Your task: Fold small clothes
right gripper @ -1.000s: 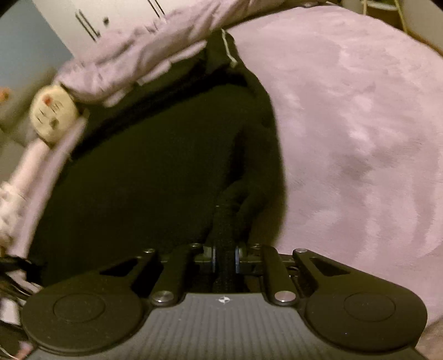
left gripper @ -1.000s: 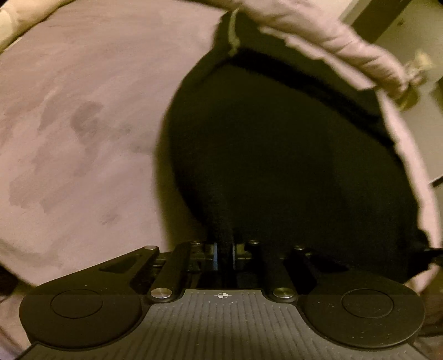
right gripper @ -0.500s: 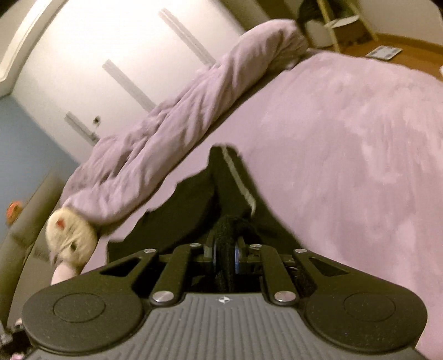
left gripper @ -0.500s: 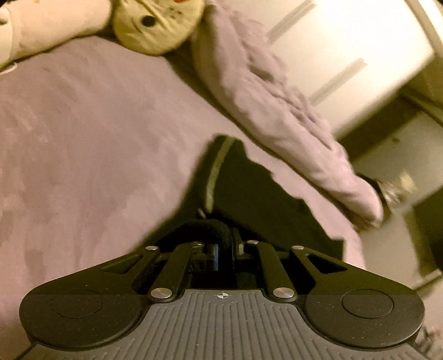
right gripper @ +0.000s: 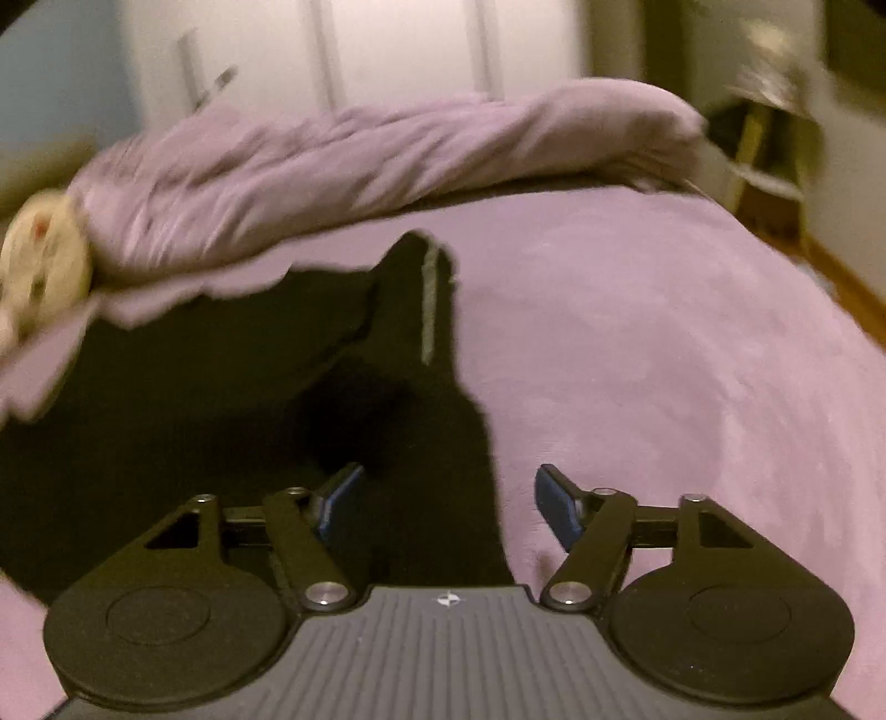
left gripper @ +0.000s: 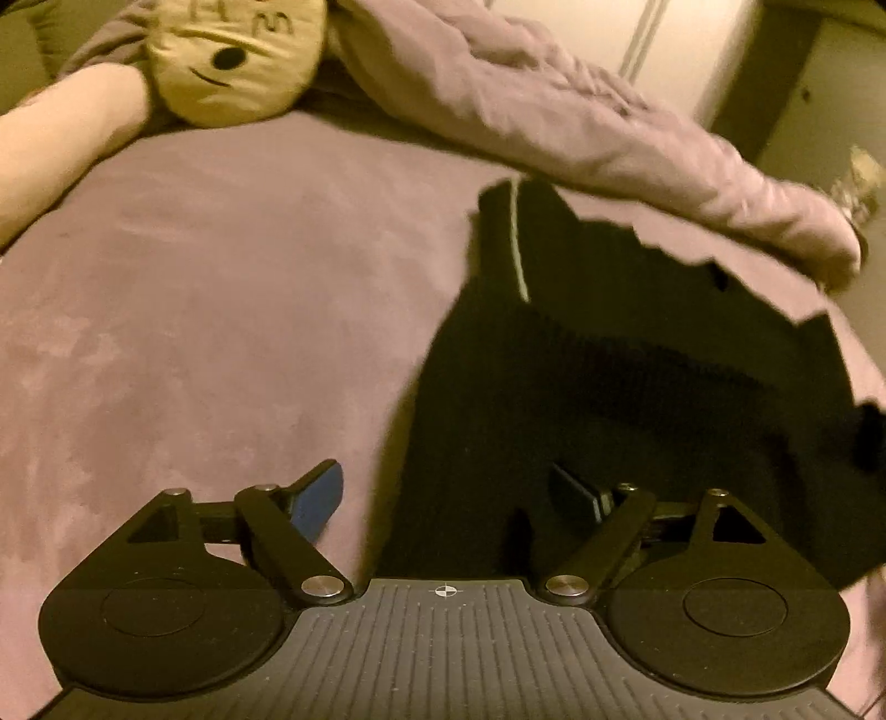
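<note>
A black garment (left gripper: 609,387) with a thin pale stripe lies spread on the pink bed cover (left gripper: 194,332), and it also shows in the right wrist view as the black garment (right gripper: 232,376). My left gripper (left gripper: 446,495) hovers over the garment's left edge, its jaws opening, pads apart and pressing on nothing. My right gripper (right gripper: 446,498) is over the garment's right edge, its jaws opening too. The cloth lies under both gaps, released.
A crumpled lilac duvet (left gripper: 581,122) runs along the far side of the bed; it appears as the duvet (right gripper: 360,160) in the right wrist view. A round yellow plush toy (left gripper: 232,55) lies at the far left. White cupboard doors (right gripper: 387,50) stand behind. The bed cover (right gripper: 692,360) stretches right.
Both grippers were shut on the black garment's edge and carried it across the bed. Both have now let go and stand open; the garment lies flat.
</note>
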The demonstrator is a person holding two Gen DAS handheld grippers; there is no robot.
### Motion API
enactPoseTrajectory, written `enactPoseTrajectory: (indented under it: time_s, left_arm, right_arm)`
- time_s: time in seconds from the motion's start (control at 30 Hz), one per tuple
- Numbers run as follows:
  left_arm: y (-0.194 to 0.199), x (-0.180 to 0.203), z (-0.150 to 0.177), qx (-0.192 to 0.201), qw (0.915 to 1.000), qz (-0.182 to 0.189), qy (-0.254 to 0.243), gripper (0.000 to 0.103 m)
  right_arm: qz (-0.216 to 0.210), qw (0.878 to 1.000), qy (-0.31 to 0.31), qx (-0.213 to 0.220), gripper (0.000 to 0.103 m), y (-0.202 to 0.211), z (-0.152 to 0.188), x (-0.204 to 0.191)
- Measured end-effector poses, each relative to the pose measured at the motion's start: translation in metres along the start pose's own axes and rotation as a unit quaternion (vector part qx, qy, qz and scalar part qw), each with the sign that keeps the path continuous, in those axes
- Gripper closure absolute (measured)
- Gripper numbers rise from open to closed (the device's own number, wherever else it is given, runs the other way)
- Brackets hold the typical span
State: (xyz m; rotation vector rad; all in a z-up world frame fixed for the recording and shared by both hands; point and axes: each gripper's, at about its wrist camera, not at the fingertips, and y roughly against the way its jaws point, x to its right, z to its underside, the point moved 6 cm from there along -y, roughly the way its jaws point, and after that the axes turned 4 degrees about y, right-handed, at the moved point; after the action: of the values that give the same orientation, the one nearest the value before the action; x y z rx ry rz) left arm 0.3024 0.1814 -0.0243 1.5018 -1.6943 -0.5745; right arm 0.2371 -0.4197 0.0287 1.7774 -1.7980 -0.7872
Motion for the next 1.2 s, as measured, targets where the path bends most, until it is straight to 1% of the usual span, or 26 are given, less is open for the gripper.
enactPoseTrajectory:
  time_s: [0.1,0.2,0.27,0.33,0.4,0.43,0.47,0.5,0.53,0.57,0.6,0.63,0.7,0.73,0.8,0.9,1.03,1.1,1.2]
  left_arm:
    - [-0.012,0.002,-0.005,0.001,0.9998,0.017,0.013,0.016]
    - [-0.024,0.009,-0.010,0.002,0.9993,0.031,0.020,0.016]
    - [-0.036,0.016,-0.015,-0.004,0.9994,0.034,0.010,0.016]
    - [-0.047,0.023,-0.019,-0.012,0.9995,0.031,-0.001,0.020]
    - [-0.055,0.027,-0.022,-0.021,0.9993,0.028,-0.010,0.034]
    - [-0.058,0.028,-0.023,-0.026,0.9992,0.027,-0.011,0.039]
    - [-0.060,0.029,-0.024,-0.030,0.9991,0.028,-0.011,0.049]
    - [-0.060,0.030,-0.025,-0.029,0.9990,0.032,-0.012,0.059]
    - [-0.058,0.032,-0.026,-0.026,0.9990,0.033,-0.015,0.064]
    - [-0.056,0.034,-0.027,-0.020,0.9991,0.032,-0.020,0.074]
    - [-0.054,0.035,-0.028,-0.017,0.9990,0.036,-0.024,0.081]
    - [-0.051,0.036,-0.028,-0.013,0.9988,0.040,-0.024,0.082]
    - [-0.043,0.040,-0.029,0.001,0.9986,0.044,-0.028,0.084]
    - [-0.037,0.043,-0.030,0.010,0.9984,0.046,-0.032,0.085]
    - [-0.023,0.048,-0.034,0.030,0.9975,0.053,-0.036,0.085]
    - [-0.002,0.056,-0.043,0.060,0.9954,0.066,-0.037,0.087]
    - [0.019,0.066,-0.070,0.096,0.9917,0.080,-0.028,0.091]
    - [0.027,0.066,-0.088,0.117,0.9896,0.080,-0.025,0.092]
    - [0.028,0.059,-0.097,0.125,0.9890,0.079,-0.007,0.092]
  right_arm:
    - [0.001,0.999,0.041,-0.003,0.028,-0.016,-0.005,-0.013]
    - [0.005,0.998,0.061,-0.002,0.028,-0.036,-0.018,-0.017]
    - [0.005,0.998,0.063,-0.004,0.028,-0.045,-0.023,-0.018]
    - [-0.007,0.998,0.056,-0.009,0.030,-0.056,-0.026,-0.017]
    - [-0.017,0.998,0.062,-0.011,0.048,-0.061,-0.026,-0.021]
    - [-0.022,0.998,0.064,-0.012,0.060,-0.061,-0.026,-0.023]
    - [-0.024,0.997,0.066,-0.009,0.069,-0.060,-0.025,-0.024]
    - [-0.029,0.997,0.070,-0.003,0.074,-0.057,-0.025,-0.026]
    - [-0.034,0.997,0.072,0.001,0.078,-0.054,-0.024,-0.026]
    - [-0.039,0.997,0.069,0.004,0.082,-0.052,-0.025,-0.025]
    - [-0.045,0.997,0.061,0.009,0.084,-0.048,-0.025,-0.023]
    - [-0.053,0.997,0.053,0.012,0.091,-0.044,-0.025,-0.021]
    - [-0.064,0.997,0.046,0.019,0.091,-0.036,-0.026,-0.021]
    - [-0.064,0.996,0.055,0.025,0.091,-0.032,-0.028,-0.025]
    - [-0.061,0.995,0.072,0.044,0.091,-0.020,-0.033,-0.033]
    - [-0.066,0.992,0.078,0.073,0.092,-0.004,-0.046,-0.042]
    - [-0.070,0.989,0.072,0.107,0.092,0.009,-0.071,-0.043]
    - [-0.068,0.988,0.064,0.119,0.092,0.009,-0.084,-0.040]
    - [-0.070,0.988,0.054,0.130,0.092,0.005,-0.096,-0.040]
